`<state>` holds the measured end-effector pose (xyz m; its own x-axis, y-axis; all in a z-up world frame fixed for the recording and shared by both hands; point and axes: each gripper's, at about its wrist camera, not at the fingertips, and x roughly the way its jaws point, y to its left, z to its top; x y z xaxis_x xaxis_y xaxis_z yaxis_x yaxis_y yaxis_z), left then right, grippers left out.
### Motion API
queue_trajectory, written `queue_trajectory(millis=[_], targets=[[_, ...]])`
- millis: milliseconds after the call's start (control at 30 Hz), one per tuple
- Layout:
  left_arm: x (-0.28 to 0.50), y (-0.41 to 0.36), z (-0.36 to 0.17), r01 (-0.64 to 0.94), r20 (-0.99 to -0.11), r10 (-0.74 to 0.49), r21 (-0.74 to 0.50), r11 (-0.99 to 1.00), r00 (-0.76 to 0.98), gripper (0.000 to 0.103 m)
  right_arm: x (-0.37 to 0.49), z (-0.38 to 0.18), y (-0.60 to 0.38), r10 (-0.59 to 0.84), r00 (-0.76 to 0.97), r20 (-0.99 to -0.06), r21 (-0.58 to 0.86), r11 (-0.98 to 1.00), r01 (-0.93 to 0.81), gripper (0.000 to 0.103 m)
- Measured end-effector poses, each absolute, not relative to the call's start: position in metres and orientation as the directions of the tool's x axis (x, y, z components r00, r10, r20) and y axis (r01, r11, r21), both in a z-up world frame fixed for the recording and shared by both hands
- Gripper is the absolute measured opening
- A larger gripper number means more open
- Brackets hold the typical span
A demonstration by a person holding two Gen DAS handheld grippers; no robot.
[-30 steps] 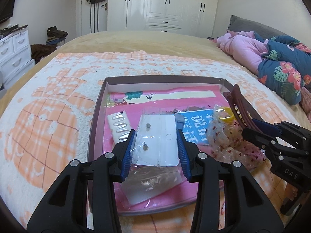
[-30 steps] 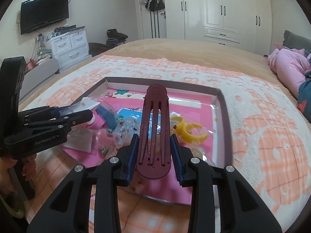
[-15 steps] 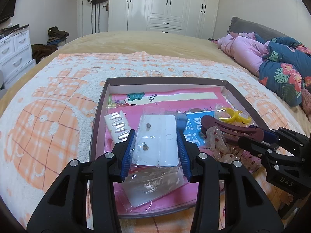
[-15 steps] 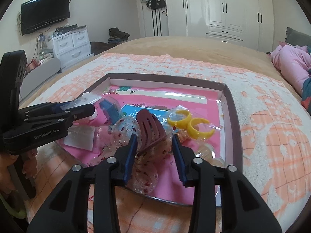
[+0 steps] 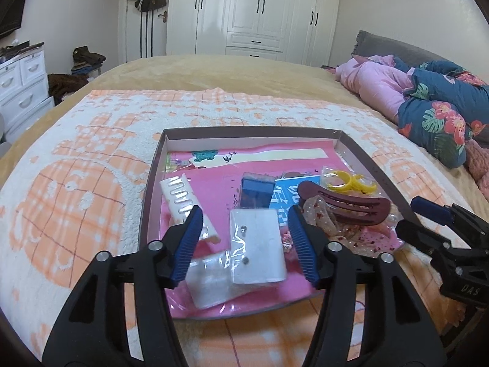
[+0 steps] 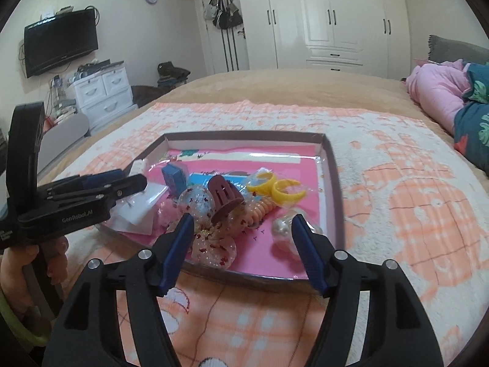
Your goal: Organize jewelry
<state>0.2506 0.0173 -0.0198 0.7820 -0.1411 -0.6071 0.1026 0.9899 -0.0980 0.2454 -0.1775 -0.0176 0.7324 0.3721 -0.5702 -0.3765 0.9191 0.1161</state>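
Note:
A shallow brown box lid (image 5: 152, 165) (image 6: 331, 165) with a pink liner lies on the bed. In it lie a white earring card in a clear bag (image 5: 259, 244), a white hair clip (image 5: 183, 198), a blue box (image 5: 256, 190) (image 6: 174, 179), a maroon claw clip (image 5: 348, 206) (image 6: 224, 197) on a sequined scrunchie (image 6: 211, 244), yellow rings (image 5: 348, 180) (image 6: 276, 188) and a pearl piece (image 6: 282, 229). My left gripper (image 5: 246, 244) is open just above the earring card. My right gripper (image 6: 243, 243) is open and empty over the tray's near edge.
The lid lies on an orange-and-white blanket (image 5: 76, 183) over a tan bed. Pink and floral bedding (image 5: 428, 98) is piled at the right. White drawers (image 6: 104, 91) and a wall TV (image 6: 61, 41) stand at the left, wardrobes behind.
My left gripper opened and let the earring card drop into the tray. My right gripper set the maroon claw clip on the scrunchie, opened and drew back.

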Motion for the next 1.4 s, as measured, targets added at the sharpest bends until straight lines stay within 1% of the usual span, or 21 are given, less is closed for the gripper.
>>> queue_trajectory(millis=[33, 100, 167, 200, 267, 467, 600, 700, 900, 1100, 1400], targets=[[0.248, 0.017, -0.019, 0.101, -0.605, -0.140, -0.098, 0.990, 0.784, 0.055, 0.243, -0.015, -0.179, 0.366, 0.740, -0.564, 0.113, 0.922, -0.370, 0.067], [0.241, 0.018, -0.017, 0.098, -0.599, -0.140, -0.102, 0.990, 0.788, 0.058, 0.238, -0.012, -0.183, 0.354, 0.755, -0.552, 0.110, 0.928, -0.355, 0.075], [0.235, 0.019, -0.015, 0.095, -0.595, -0.138, -0.103, 0.990, 0.792, 0.063, 0.231, -0.009, -0.189, 0.350, 0.765, -0.540, 0.121, 0.932, -0.342, 0.078], [0.232, 0.020, -0.014, 0.093, -0.591, -0.135, -0.102, 0.990, 0.795, 0.064, 0.229, -0.009, -0.191, 0.349, 0.767, -0.539, 0.125, 0.933, -0.336, 0.079], [0.224, 0.021, -0.010, 0.087, -0.582, -0.132, -0.104, 0.991, 0.802, 0.070, 0.223, -0.008, -0.196, 0.340, 0.772, -0.537, 0.125, 0.937, -0.325, 0.082], [0.204, 0.027, 0.001, 0.073, -0.566, -0.129, -0.122, 0.990, 0.814, 0.082, 0.209, -0.008, -0.203, 0.322, 0.785, -0.530, 0.130, 0.945, -0.300, 0.085], [0.190, 0.030, 0.004, 0.066, -0.560, -0.119, -0.115, 0.991, 0.820, 0.091, 0.195, -0.005, -0.204, 0.316, 0.799, -0.511, 0.127, 0.947, -0.294, 0.090], [0.182, 0.032, 0.006, 0.062, -0.552, -0.114, -0.112, 0.992, 0.826, 0.091, 0.183, -0.002, -0.203, 0.316, 0.811, -0.492, 0.125, 0.948, -0.293, 0.094], [0.162, 0.032, 0.014, 0.060, -0.518, -0.105, -0.102, 0.993, 0.849, 0.092, 0.162, 0.002, -0.198, 0.297, 0.838, -0.458, 0.076, 0.952, -0.295, 0.096], [0.143, 0.031, 0.020, 0.056, -0.487, -0.097, -0.098, 0.994, 0.868, 0.092, 0.144, 0.004, -0.198, 0.283, 0.856, -0.433, 0.057, 0.956, -0.287, 0.096], [0.120, 0.028, 0.014, 0.042, -0.475, -0.083, -0.096, 0.995, 0.876, 0.092, 0.120, 0.004, -0.200, 0.244, 0.884, -0.400, 0.058, 0.969, -0.241, 0.097]])
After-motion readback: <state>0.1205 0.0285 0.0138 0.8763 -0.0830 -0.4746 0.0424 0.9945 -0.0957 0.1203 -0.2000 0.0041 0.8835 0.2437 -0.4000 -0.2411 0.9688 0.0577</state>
